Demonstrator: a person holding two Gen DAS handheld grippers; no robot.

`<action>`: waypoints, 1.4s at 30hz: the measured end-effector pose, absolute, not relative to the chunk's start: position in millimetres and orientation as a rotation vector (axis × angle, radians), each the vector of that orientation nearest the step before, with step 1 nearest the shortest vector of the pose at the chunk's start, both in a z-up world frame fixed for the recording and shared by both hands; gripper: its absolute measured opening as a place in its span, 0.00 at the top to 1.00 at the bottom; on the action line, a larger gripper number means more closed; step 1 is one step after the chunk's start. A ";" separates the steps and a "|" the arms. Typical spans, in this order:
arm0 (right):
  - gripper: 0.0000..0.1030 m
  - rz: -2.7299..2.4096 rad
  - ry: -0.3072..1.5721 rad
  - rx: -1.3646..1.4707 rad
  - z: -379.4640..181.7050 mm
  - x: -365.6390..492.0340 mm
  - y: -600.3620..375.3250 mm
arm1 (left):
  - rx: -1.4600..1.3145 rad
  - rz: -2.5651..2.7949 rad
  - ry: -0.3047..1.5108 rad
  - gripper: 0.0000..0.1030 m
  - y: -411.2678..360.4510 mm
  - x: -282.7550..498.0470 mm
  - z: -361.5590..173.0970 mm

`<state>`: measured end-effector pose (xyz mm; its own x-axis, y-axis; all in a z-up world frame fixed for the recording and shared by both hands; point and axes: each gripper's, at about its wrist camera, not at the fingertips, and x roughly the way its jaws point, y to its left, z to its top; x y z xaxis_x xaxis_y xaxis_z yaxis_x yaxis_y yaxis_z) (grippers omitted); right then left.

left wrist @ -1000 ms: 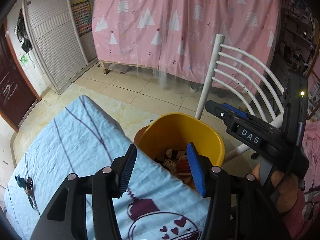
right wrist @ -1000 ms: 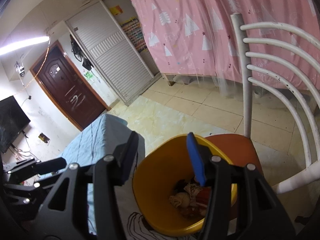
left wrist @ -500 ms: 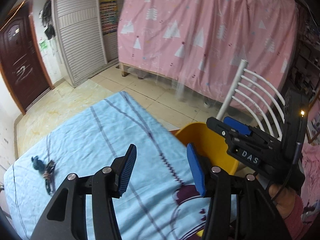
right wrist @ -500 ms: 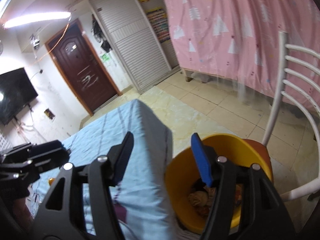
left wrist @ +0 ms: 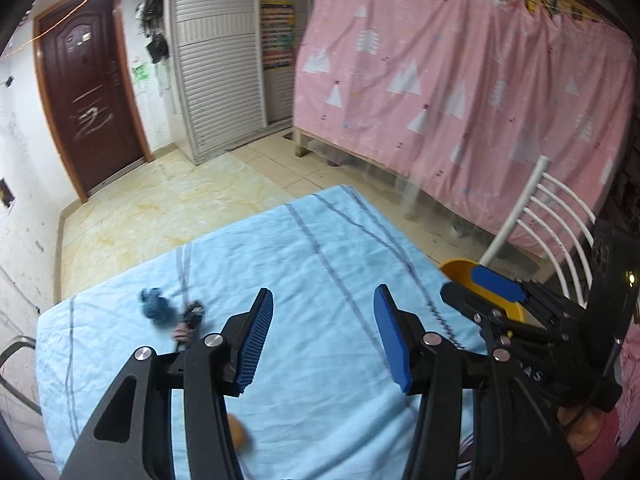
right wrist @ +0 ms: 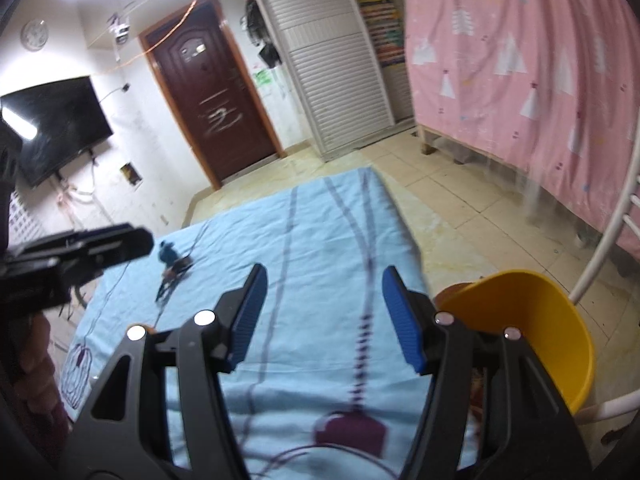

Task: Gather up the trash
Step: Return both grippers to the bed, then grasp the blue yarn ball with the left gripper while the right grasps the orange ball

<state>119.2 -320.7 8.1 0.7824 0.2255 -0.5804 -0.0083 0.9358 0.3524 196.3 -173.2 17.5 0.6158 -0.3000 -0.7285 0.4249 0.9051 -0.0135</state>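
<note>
**Trash bin off the table's right edge, both claws empty**

Yellow bin (right wrist: pixel 532 320) sits on a chair seat just beside the right edge of the table, in front of the white chair back (left wrist: pixel 548 216); in the left wrist view only a slice of its rim (left wrist: pixel 458 270) shows behind the right gripper (left wrist: pixel 486 296). A little of its dark contents shows low inside, too hidden to name. The right gripper (right wrist: pixel 322 314) hangs over the blue tablecloth (right wrist: pixel 320 220) with its jaws parted and nothing between them; they have just been opening. The left gripper (left wrist: pixel 323 334) is likewise partly open and holds nothing, its blue pads (left wrist: pixel 256 336) above bare cloth. Farther out on the cloth, toward the left side, lies a blue fuzzy keychain with keys (left wrist: pixel 168 314), also seen in the right wrist view (right wrist: pixel 172 260). An orange object (left wrist: pixel 239 434), blurred, lies on the cloth partly behind the left gripper's finger. Beyond the table are a pink curtain (left wrist: pixel 460 92) and a brown door (right wrist: pixel 212 92).
</note>
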 end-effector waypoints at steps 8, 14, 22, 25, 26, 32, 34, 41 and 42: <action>0.43 0.230 0.695 0.282 9.0 129.0 -273.4 | 0.126 -0.328 0.809 0.57 -118.2 215.8 16.0; 0.42 0.306 0.727 0.226 7.1 136.5 -234.6 | 0.091 -0.272 0.830 0.57 -84.1 236.5 9.7; 0.39 0.417 0.759 0.153 3.1 138.4 -187.2 | 0.043 -0.236 0.884 0.57 -53.6 266.2 -8.0; 0.39 0.448 0.768 0.123 2.6 137.8 -172.3 | 0.028 -0.230 0.909 0.57 -46.0 276.4 -17.9; 0.39 0.455 0.771 0.117 2.8 138.1 -168.4 | 0.021 -0.231 0.917 0.57 -43.6 280.1 -21.7; 0.39 0.512 0.795 0.077 0.5 139.3 -144.5 | -0.007 -0.216 0.960 0.57 -37.3 296.7 -39.8; 0.39 0.525 0.801 0.068 0.3 139.5 -139.7 | -0.014 -0.206 0.976 0.57 -35.2 303.5 -45.8; 0.39 0.576 0.828 0.024 -4.4 138.9 -120.7 | -0.020 -0.180 1.019 0.57 -33.0 317.5 -63.2; 0.39 0.582 0.832 0.016 -5.5 138.3 -118.6 | -0.020 -0.178 1.024 0.57 -32.4 319.1 -64.9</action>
<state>138.3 -118.6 -5.5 0.5277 0.4927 -0.6919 -0.4808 0.8448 0.2348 319.1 -32.4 -64.9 0.5065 -0.1570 -0.8478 0.1388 0.9853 -0.0996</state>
